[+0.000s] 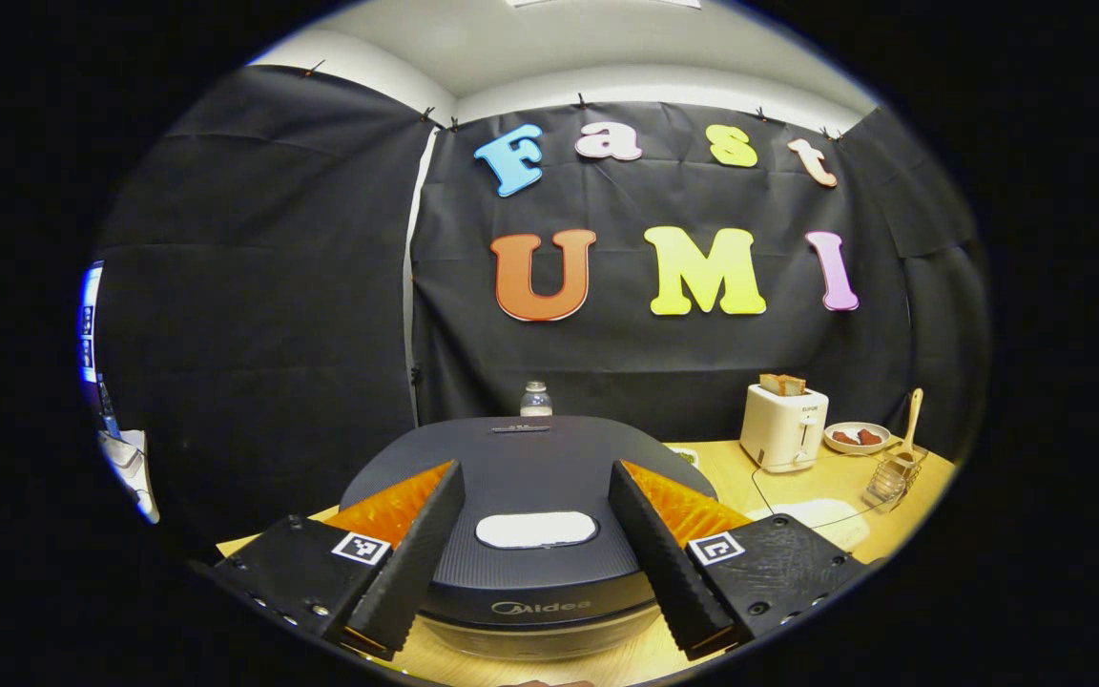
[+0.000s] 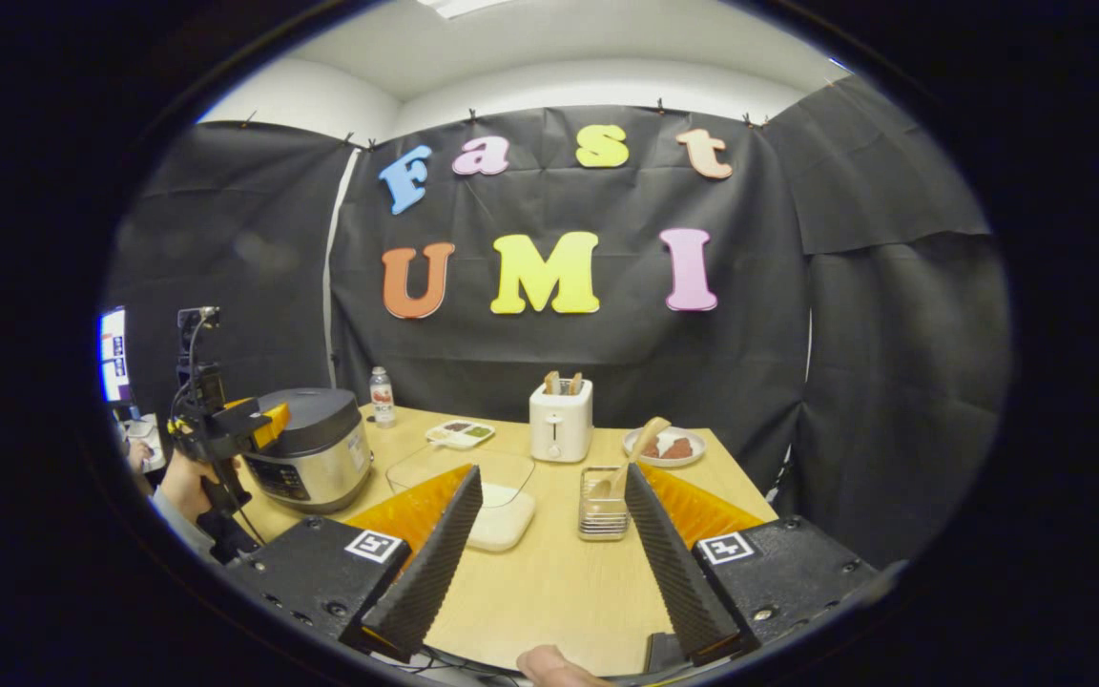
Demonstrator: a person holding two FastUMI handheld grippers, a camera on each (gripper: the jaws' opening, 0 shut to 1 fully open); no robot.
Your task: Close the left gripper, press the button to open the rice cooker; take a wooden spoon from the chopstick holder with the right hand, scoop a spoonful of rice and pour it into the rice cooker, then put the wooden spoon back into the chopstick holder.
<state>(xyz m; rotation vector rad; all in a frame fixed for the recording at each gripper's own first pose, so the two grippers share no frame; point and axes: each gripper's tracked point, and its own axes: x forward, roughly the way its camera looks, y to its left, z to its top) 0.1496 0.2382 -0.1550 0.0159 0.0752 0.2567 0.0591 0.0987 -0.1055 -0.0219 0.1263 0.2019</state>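
While your left tool (image 1: 535, 549) hovers just above the rice cooker (image 1: 521, 477), its fingers stand wide apart and hold nothing, with the pale button (image 1: 536, 530) between them. The first step looks barely begun: next you'd bring those fingers together, then press the button. Your right tool (image 2: 549, 553) also gapes empty over the worktop (image 2: 549, 582), facing the wire chopstick holder (image 2: 603, 506) with the wooden spoon (image 2: 635, 453), near the toaster (image 2: 560, 420).
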